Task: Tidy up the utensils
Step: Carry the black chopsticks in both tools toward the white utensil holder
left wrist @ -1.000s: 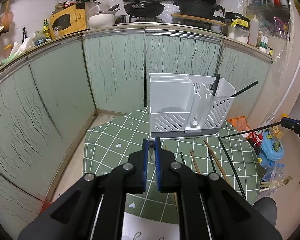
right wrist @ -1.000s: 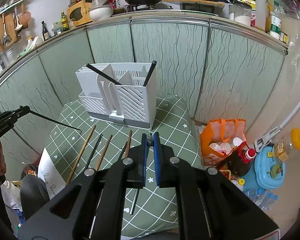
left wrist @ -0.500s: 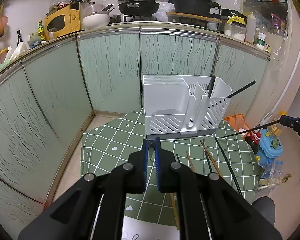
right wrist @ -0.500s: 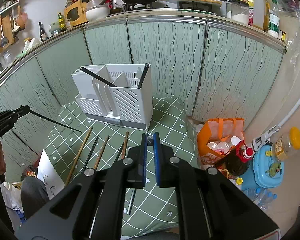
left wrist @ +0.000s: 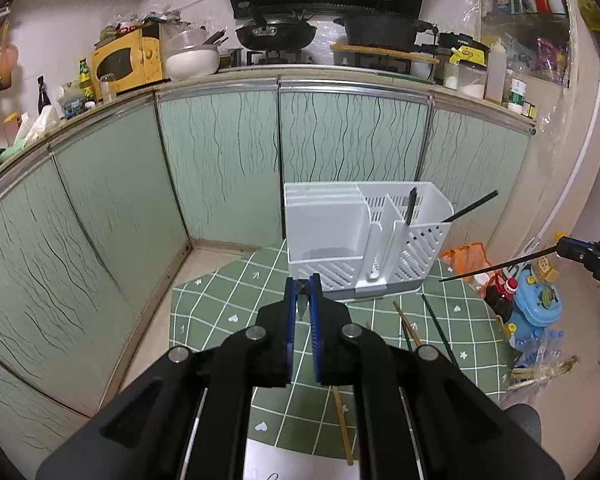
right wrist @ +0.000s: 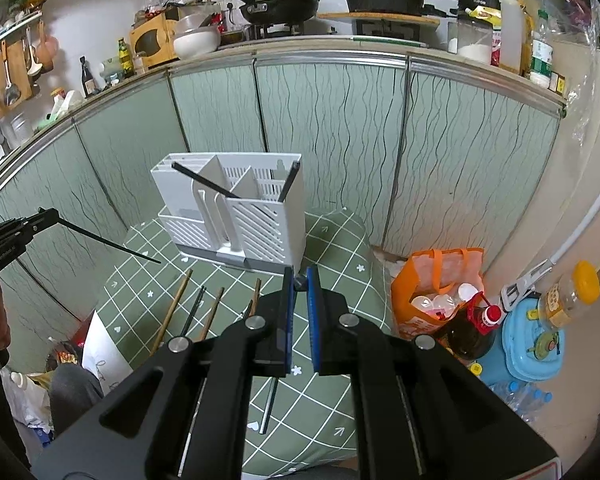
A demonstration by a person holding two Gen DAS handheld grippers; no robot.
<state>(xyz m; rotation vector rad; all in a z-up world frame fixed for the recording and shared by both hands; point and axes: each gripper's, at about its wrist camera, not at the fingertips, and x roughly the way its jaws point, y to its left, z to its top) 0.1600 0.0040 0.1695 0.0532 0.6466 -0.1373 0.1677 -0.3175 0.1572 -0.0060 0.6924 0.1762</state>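
White plastic, the caddy stands at the table's far edge with two black chopsticks leaning in its slotted compartments. Loose chopsticks lie on the green checked cloth near the front edge, partly hidden behind the grippers. The left gripper pinches a black chopstick; so does the right gripper, its stick mostly hidden in its own view.

both grippers apparently lifted, each clamping a chopstick
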